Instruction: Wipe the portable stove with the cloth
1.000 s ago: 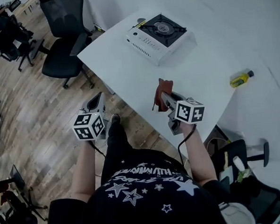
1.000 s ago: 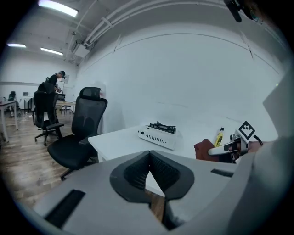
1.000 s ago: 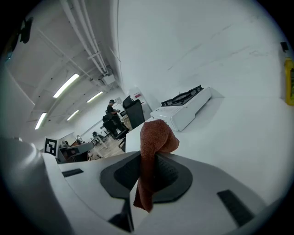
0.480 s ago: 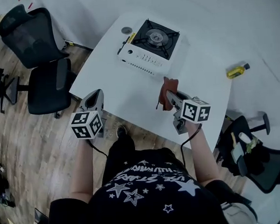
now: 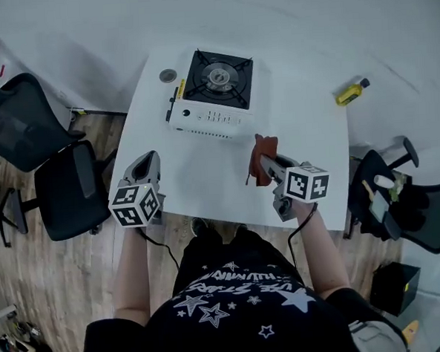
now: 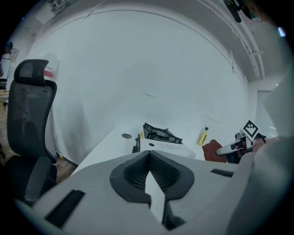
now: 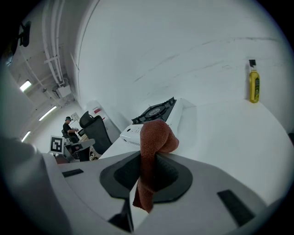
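Cloth: the rust-brown terry cloth (image 5: 264,149) is pinched in the right gripper (image 5: 266,158), whose jaws are closed on its middle. One fold bulges above the tips and a tail hangs below them.

Left claw: the left gripper (image 5: 149,158) has its jaws together with nothing between them. It is held at the near left edge of the white rectangular table (image 5: 205,169).

Stove: the white portable gas stove with a black burner top (image 5: 213,90) sits well ahead of both claws at the far side of the table. It lies a little left of the right claw's line and is not touching the cloth.

Bystanders: a small yellow bottle (image 5: 351,92) stands far off to the right of the right claw. A small grey disc (image 5: 168,75) lies just left of the stove.

Done so far: as I read it, only the pickup. The cloth is in hand and lifted clear of the table.

Left to do: the reach across to the stove and all of the wiping. No part of the stove looks touched yet.

Changed since a second ago: the person now faces the table squarely, so the stove lies straight ahead, not off at an angle. The left claw, which was out over the floor, is now at the table's edge. The right claw holds the cloth the same way.
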Demonstrator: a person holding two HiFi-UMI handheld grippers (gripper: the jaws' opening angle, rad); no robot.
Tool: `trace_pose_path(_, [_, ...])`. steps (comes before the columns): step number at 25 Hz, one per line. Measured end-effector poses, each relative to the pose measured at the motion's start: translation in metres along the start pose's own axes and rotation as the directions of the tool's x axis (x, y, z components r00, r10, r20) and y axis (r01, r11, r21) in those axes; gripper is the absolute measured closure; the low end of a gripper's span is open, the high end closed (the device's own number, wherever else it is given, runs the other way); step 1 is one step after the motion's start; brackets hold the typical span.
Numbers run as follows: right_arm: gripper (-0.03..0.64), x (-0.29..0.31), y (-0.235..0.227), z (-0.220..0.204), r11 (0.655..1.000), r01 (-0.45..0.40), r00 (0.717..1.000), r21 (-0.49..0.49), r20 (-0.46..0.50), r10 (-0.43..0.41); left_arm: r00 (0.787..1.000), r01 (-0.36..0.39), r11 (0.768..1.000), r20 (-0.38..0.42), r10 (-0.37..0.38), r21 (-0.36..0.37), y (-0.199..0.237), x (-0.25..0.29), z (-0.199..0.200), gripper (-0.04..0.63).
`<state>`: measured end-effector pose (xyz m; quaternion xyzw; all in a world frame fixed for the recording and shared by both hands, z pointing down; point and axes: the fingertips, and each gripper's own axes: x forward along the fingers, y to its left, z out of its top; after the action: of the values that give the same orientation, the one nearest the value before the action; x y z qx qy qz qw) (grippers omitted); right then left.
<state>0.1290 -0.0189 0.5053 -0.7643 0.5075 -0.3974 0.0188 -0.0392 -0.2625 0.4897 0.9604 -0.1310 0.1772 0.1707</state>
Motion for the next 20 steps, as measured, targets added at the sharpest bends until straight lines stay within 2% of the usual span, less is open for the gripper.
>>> trace_pose_path(6, [0.555, -0.005, -0.025, 0.017, 0.998, 0.006, 0.998, 0.068, 0.059, -0.01, 1.0, -0.001, 1.0, -0.03, 0.001, -0.012, -0.008, 0.028, -0.001, 0.589])
trace_pose_path(11, [0.555, -0.004, -0.048, 0.033, 0.991, -0.022, 0.996, 0.133, 0.087, 0.011, 0.999, -0.013, 1.0, -0.044, 0.014, 0.024, -0.024, 0.043, 0.006, 0.589])
trace_pose_path(16, [0.555, -0.001, -0.056, 0.059, 0.991, -0.068, 0.994, 0.119, 0.092, 0.057, 0.999, -0.029, 0.999, -0.032, 0.031, 0.043, -0.03, 0.051, 0.021, 0.589])
trace_pose_path(20, [0.555, 0.006, -0.051, 0.097, 0.985, -0.141, 0.984, 0.096, 0.126, 0.129, 0.998, -0.05, 0.996, -0.019, 0.052, 0.07, -0.028, 0.057, 0.039, 0.589])
